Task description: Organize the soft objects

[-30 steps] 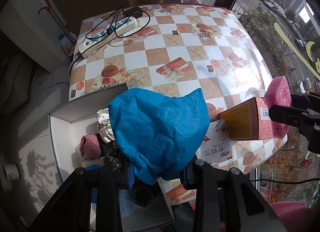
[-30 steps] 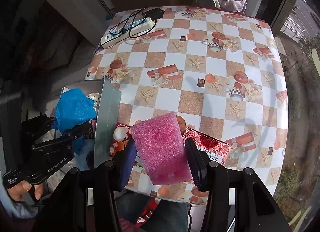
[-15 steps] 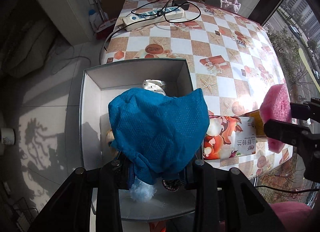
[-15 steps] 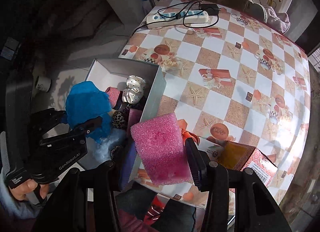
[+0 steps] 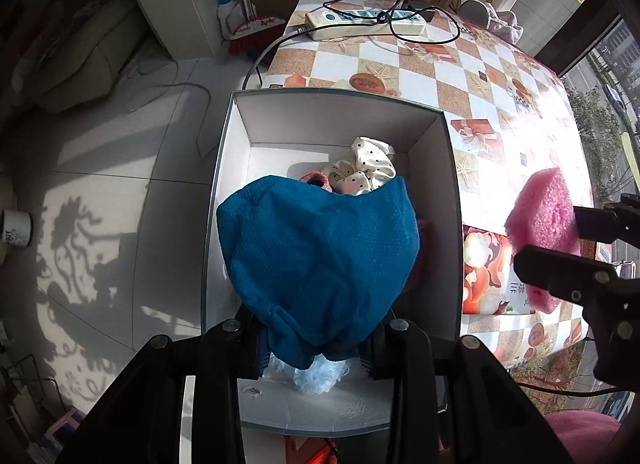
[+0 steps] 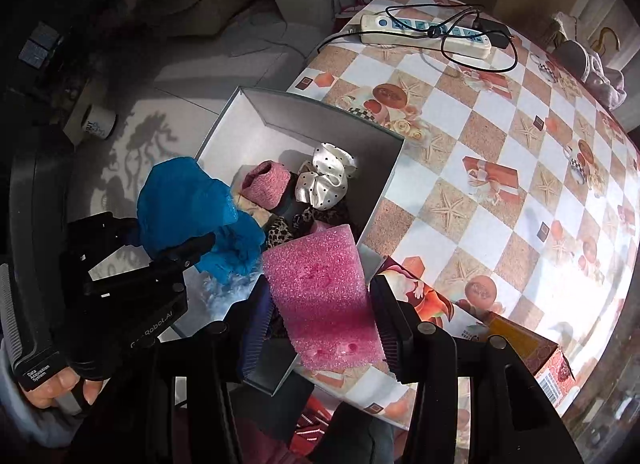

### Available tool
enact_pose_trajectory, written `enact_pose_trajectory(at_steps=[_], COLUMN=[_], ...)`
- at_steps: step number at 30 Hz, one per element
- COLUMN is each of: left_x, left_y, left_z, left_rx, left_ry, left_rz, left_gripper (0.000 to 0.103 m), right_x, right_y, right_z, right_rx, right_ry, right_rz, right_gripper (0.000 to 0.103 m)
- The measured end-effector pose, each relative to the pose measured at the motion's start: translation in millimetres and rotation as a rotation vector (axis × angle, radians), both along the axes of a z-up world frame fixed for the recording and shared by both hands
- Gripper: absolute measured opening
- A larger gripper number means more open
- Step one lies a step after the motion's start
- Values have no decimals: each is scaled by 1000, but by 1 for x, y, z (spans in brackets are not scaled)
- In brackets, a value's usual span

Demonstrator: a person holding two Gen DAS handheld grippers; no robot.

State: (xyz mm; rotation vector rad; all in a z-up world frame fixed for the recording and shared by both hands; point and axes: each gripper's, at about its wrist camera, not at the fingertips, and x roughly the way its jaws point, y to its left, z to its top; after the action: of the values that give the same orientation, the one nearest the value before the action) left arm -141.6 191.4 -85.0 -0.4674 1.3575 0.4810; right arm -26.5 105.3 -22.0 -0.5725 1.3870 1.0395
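Left tongs: clamped on blue knitted cloth, centre frame, above open white cardboard box. Right tongs: clamped on pink foam block at box's lower-right edge. Box contents: cream polka-dot scrunchie, pink knitted roll.

Cloth hangs over box; sponge at its table-side wall.

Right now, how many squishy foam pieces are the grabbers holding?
2. The blue foam is pinched in the left gripper over the box. The pink foam is pinched in the right gripper near the box's corner.
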Motion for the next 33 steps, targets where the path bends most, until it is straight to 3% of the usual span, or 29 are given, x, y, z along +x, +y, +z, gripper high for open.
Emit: enact_pose_trajectory(at_steps=[9,12,14,15,16,18,26,27,28,33], left_x=[-5,-7,-7,-8,-8,-8,-9,-10,-10,-13], left_y=[6,7,8,9,10,11,19,19,19,22], left_z=[-11,-9,-8,-8,-8,-11,-25,-24,-24,-23], left_rx=[-23,-20,-7,-2,6,25,1,-5,-14,-53], left_ry=[9,-12,-14,-14,-8,33,126,120,113,89], left_rz=[21,29,34,37,40,44,102,106,110,130], left_gripper=[38,49,68,72,80,81,82,82,82,82], right_x=[-3,-4,-3,-3,-2,0,5,5,6,2], right_y=[27,34,38,40,41,40,36,36,34,28], right_z=[-8,-11,-13,-14,-15,-13,-17,-20,-21,-23], right_rx=[-17,-19,-25,-29,-31,-22,-55,-72,-83,-104], right_ry=[-25,-30,-30,-27,-25,-31,-15,-6,2,-37], right_rz=[36,46,52,52,49,36,4,2,-1,-1], right_gripper=[51,51,52,57,71,84,84,100,103,103])
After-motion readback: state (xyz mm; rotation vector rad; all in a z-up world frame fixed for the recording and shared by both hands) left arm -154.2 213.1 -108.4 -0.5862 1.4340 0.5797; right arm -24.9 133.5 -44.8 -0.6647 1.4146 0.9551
